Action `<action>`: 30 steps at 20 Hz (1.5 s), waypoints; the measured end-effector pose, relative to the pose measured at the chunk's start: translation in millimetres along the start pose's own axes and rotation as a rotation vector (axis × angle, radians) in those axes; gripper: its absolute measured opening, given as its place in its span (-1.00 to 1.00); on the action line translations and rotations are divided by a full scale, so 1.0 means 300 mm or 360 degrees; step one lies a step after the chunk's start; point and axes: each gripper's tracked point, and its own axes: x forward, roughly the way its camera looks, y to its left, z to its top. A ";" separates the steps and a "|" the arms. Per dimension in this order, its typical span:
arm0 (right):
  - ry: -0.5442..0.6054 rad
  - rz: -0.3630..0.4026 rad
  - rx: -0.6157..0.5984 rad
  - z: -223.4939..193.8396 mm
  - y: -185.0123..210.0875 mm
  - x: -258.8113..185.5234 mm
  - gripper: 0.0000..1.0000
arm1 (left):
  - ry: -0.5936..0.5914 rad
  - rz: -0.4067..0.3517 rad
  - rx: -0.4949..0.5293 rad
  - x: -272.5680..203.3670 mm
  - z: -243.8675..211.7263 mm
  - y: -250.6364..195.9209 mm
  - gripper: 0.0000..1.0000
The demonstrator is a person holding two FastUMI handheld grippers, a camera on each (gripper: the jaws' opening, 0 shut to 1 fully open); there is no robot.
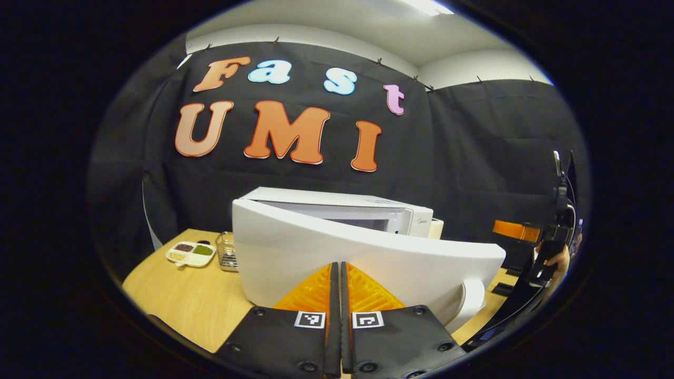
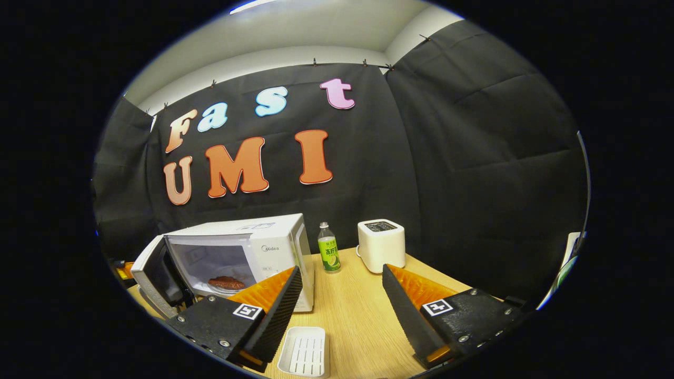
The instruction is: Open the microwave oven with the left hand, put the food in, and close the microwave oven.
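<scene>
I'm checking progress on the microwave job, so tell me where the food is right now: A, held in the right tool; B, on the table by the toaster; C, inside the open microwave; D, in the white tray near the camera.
C: in the right gripper view the brown food lies on a plate inside the microwave, whose door hangs open.

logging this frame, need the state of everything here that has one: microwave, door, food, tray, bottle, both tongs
microwave: open, food inside
microwave door: swung partly open, left tongs at its outer face
food: resting inside the microwave
white tray: empty, flat on the table
bottle: upright, capped, beside the microwave
toaster: upright, slots empty
left tongs: shut
right tongs: open, holding nothing
</scene>
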 end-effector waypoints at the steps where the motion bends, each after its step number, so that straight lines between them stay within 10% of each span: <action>1: -0.0003 -0.0013 -0.0007 0.003 -0.012 -0.001 0.89 | 0.0018 -0.0012 -0.0013 0.028 0.002 -0.010 -0.90; 30: 0.0039 -0.0079 0.0059 -0.028 -0.091 0.065 0.89 | 0.0067 0.0264 0.0245 0.442 0.045 -0.043 -0.91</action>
